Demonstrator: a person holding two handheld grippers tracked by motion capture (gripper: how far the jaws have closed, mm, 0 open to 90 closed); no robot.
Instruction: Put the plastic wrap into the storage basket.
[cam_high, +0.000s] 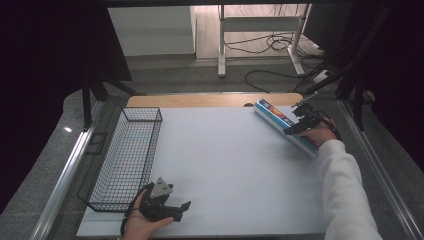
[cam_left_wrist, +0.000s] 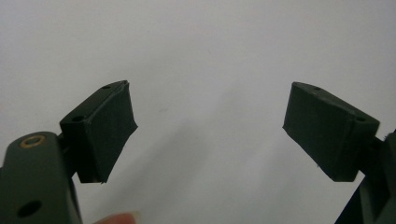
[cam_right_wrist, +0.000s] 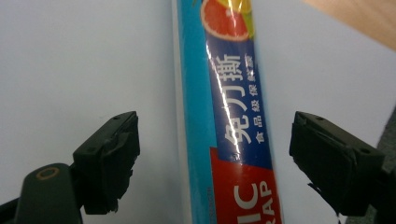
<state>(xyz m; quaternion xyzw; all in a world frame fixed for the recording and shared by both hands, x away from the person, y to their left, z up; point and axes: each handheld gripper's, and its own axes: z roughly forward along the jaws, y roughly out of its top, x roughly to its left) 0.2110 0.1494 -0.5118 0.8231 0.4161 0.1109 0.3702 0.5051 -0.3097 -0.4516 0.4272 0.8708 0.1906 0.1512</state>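
Observation:
A long blue box of plastic wrap (cam_high: 280, 122) lies slanted on the white table top (cam_high: 225, 160) at the far right. My right gripper (cam_high: 299, 125) hovers over its middle, open, one jaw on each side of the box (cam_right_wrist: 224, 121) without touching it. My left gripper (cam_high: 177, 207) rests low near the table's front left edge, open, with nothing but bare white surface between its fingers (cam_left_wrist: 107, 130).
A black wire basket (cam_high: 127, 155) stands along the table's left side, just beyond my left gripper. A strip of wooden table edge (cam_high: 210, 100) runs behind the white surface. Metal rails (cam_high: 65, 180) flank the table on both sides.

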